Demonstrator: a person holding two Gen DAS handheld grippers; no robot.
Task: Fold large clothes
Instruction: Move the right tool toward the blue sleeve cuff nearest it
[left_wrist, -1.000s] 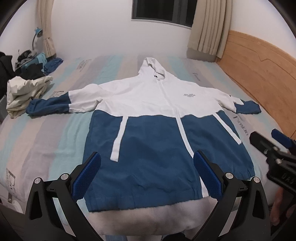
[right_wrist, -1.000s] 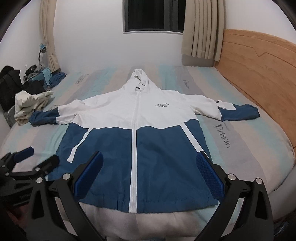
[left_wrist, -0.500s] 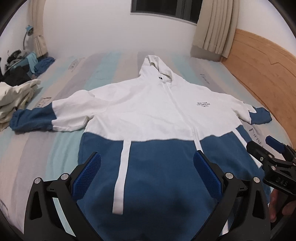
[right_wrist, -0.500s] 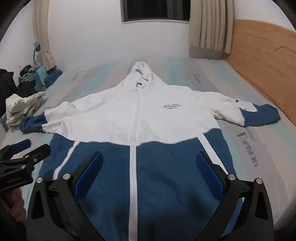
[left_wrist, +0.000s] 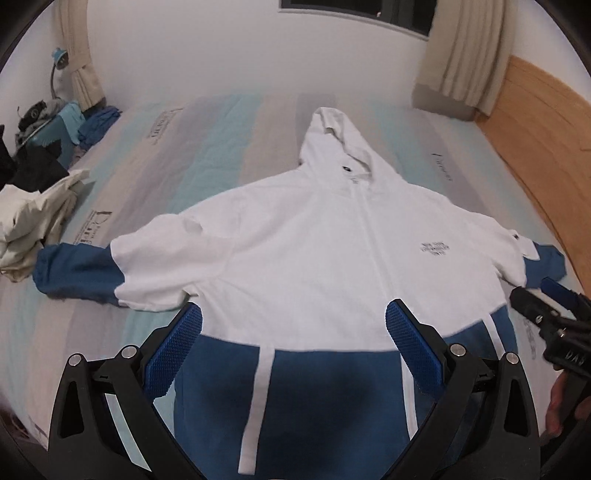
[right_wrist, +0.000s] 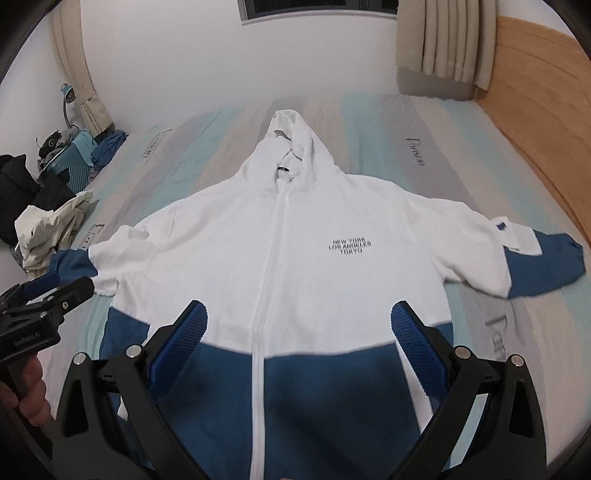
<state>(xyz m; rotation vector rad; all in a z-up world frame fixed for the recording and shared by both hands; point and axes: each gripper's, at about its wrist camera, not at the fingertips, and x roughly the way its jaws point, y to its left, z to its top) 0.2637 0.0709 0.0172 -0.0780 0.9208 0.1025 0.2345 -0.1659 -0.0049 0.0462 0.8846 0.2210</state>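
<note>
Clothes pile: heaped at bed's left edge, beside left cuff.
Left gripper: spread wide, empty, above jacket.
Jacket: flat on striped bed, zipped, sleeves outstretched; white above, blue below; chest print "NEW YORK LOS ANGELES TOKYO".
Right gripper: spread wide, empty.

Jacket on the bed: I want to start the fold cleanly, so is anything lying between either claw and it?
Nothing visible does. The jacket lies flat and spread on the bed, nothing on top. The left claw and right claw hang open above its body. The pile of pale clothes sits beyond the left sleeve's cuff.
</note>
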